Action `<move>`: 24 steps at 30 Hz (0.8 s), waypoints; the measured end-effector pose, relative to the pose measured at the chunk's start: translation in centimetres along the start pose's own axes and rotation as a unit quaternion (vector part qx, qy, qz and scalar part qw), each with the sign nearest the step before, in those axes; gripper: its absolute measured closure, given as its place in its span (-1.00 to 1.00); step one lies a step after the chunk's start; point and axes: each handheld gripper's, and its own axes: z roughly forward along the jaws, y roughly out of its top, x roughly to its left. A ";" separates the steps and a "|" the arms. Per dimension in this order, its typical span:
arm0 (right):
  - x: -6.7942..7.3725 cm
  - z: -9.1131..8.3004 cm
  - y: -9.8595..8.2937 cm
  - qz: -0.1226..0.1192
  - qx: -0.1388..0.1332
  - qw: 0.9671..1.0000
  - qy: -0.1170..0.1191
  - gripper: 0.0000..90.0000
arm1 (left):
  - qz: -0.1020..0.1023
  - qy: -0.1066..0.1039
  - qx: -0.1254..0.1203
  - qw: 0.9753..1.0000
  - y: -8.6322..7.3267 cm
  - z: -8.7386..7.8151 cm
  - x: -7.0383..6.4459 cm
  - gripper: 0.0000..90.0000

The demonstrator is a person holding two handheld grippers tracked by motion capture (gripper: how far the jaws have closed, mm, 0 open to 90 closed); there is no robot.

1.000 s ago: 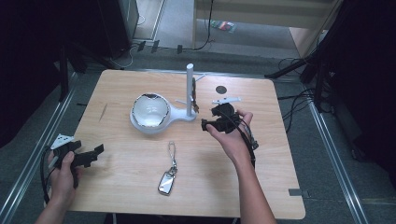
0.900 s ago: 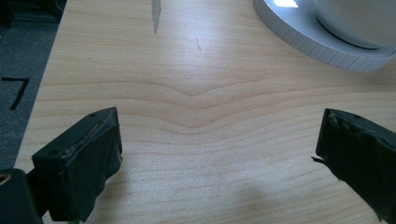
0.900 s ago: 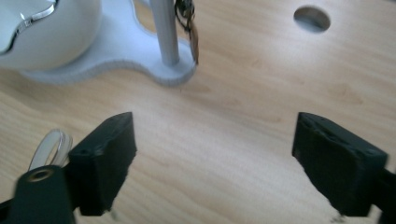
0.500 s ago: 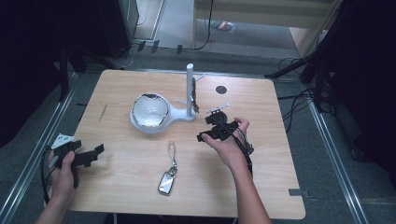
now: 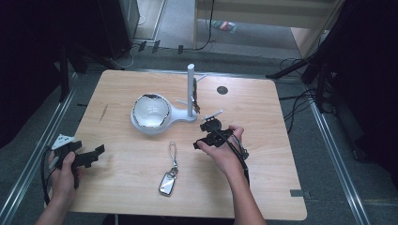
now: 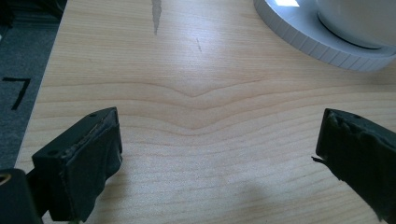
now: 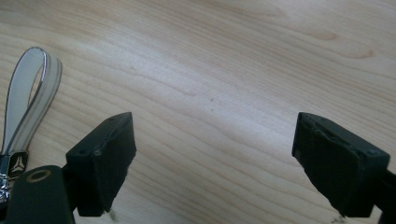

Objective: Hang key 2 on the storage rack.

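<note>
A car key fob (image 5: 166, 183) with a pale strap loop (image 5: 173, 152) lies on the wooden table (image 5: 263, 112) near the front middle. In the right gripper view the strap (image 7: 28, 93) shows at the left, beside the left jaw. My right gripper (image 5: 202, 136) is open, just right of the strap and low over the table, with bare wood between its jaws. My left gripper (image 5: 96, 152) is open near the table's left front edge, pointing toward the white bowl (image 5: 151, 111). The bowl's ribbed base (image 6: 322, 44) shows at top right of the left gripper view.
The bowl sits on a white stand whose upright post (image 5: 191, 89) has side pegs; something small hangs on one peg. A dark round spot (image 5: 222, 89) marks the table's back right. Cables (image 5: 300, 101) trail on the floor at the right.
My right gripper has come down and forward from beside the post toward the key strap. The left gripper has barely moved.
</note>
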 end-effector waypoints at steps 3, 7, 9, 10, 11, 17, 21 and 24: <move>0.6 0.0 0.0 -0.001 0.005 1.000 -0.002 -0.65 | -0.002 0.000 -0.001 1.000 0.0 0.0 0.0 -0.99; 2.0 0.2 0.0 -0.002 0.023 1.000 0.003 -0.57 | -0.003 0.000 -0.002 1.000 0.0 0.0 0.0 -0.99; 2.3 0.2 -0.1 -0.005 0.026 1.000 0.001 -0.56 | -0.002 0.000 -0.002 1.000 0.0 0.0 0.0 -0.99; 2.9 0.4 -0.1 -0.016 0.028 0.999 0.005 -0.52 | -0.002 0.000 -0.002 1.000 0.0 0.0 0.0 -0.99; 3.3 0.4 -0.1 -0.018 0.033 0.999 0.009 -0.51 | -0.002 0.000 -0.002 1.000 0.0 0.0 0.0 -0.99; 4.5 0.9 0.0 -0.028 0.046 0.998 0.015 -0.44 | -0.003 0.000 -0.002 1.000 0.0 0.0 0.0 -0.99; 5.5 1.2 0.1 -0.032 0.056 0.998 0.027 -0.37 | -0.003 0.000 -0.002 1.000 0.0 0.0 0.0 -0.99; 5.8 1.3 0.1 -0.036 0.059 0.997 0.030 -0.32 | -0.002 0.000 -0.002 1.000 0.0 0.0 0.0 -0.99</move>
